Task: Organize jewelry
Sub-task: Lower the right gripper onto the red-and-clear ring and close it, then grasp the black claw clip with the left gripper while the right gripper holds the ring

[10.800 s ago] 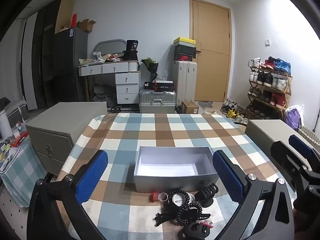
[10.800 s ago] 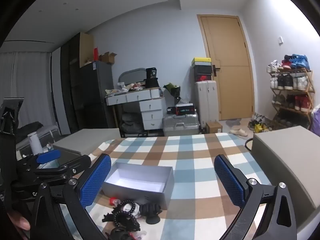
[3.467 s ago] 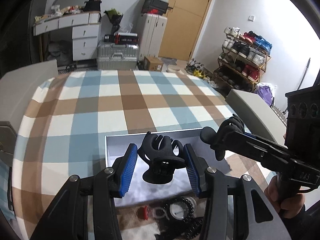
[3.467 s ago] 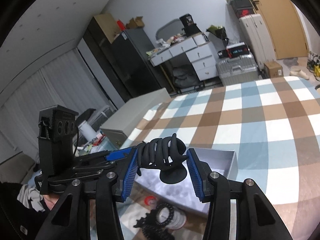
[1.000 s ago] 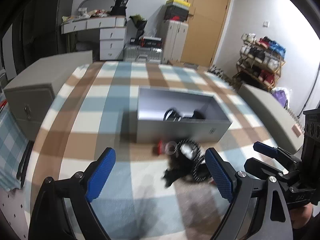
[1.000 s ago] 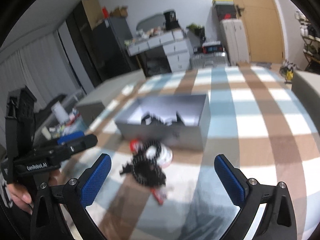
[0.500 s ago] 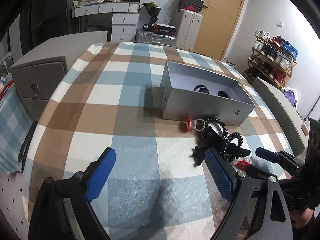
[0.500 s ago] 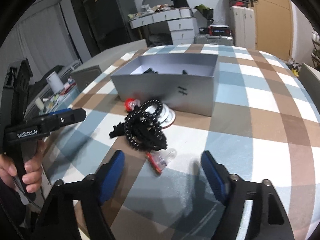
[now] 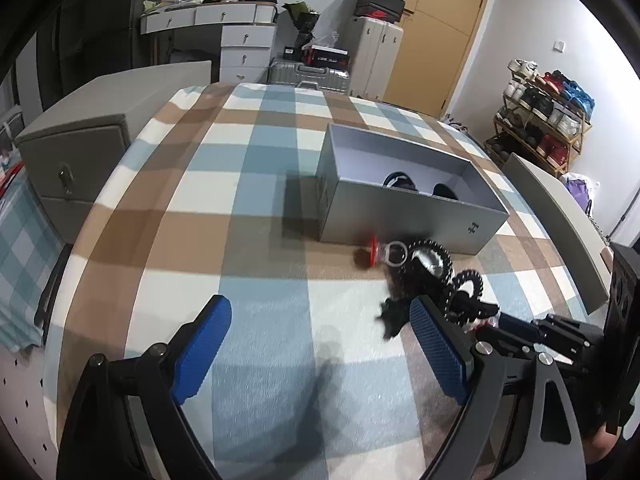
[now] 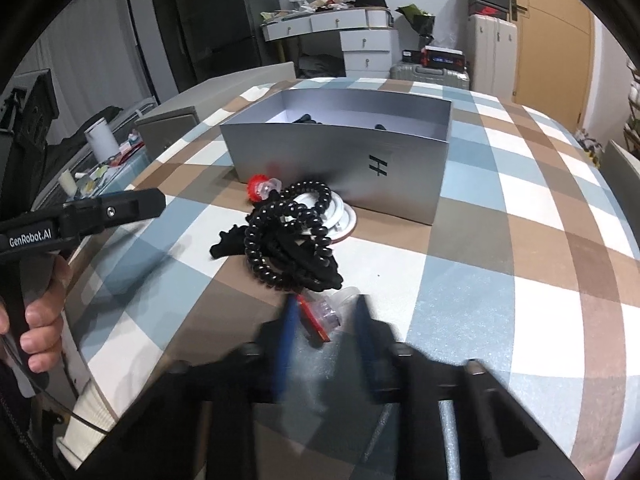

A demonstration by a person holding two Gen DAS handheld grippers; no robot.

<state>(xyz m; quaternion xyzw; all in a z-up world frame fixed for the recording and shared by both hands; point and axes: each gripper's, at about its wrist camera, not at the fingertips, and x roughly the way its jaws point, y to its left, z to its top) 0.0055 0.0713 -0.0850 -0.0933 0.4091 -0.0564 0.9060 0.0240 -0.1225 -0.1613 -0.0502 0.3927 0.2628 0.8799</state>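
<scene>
A grey open box [image 9: 404,208] [image 10: 340,160] stands on the checked table, with two black hair clips [image 9: 400,181] inside. In front of it lies a pile of black spiral hair ties and clips [image 10: 288,236] [image 9: 436,276], a red-and-clear ring piece [image 10: 260,189] [image 9: 380,252] and a white round item [image 10: 336,212]. My right gripper [image 10: 326,316] is blurred, its jaws narrowed around a clear-and-red clip [image 10: 322,312] on the table; I cannot tell if they touch it. My left gripper [image 9: 316,344] is open and empty over the table, left of the pile.
Grey cabinets [image 9: 80,128] flank the table on the left and right [image 9: 560,216]. A side table with small items [image 10: 100,152] stands to the left. Desk, suitcases and a shoe rack [image 9: 544,120] line the far walls.
My right gripper has come down toward the clear-and-red clip and its jaws have closed in from wide open. My left gripper has stayed open and shifted slightly.
</scene>
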